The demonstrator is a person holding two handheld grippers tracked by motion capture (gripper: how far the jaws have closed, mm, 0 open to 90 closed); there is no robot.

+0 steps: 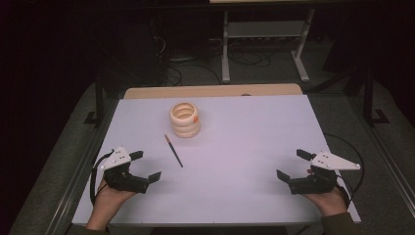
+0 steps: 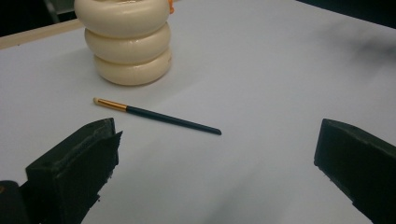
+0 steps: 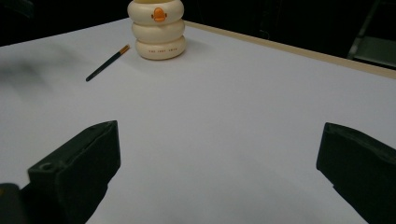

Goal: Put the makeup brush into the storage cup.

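Right now nothing is being held. The left gripper [image 1: 142, 169] is being kept low near the front left of the table [image 1: 254, 196], and its jaws are spread wide apart. The right gripper [image 1: 293, 166] is being kept near the front right, and its jaws are spread wide too.

If the brush [image 2: 156, 116] is picked up next, it could easily be missed, because it is so thin and is lying flat on the table. It could be pushed away and rolled if the jaws are closed too high. The cup [image 2: 126, 42] could be bumped as well, since the brush's hairy end is lying just beside it.

The brush is being seen as a thin dark stick with a gold band and a pale tip. It is lying at a slant between the left gripper and the cream cup, which looks like three fat rings stacked up.
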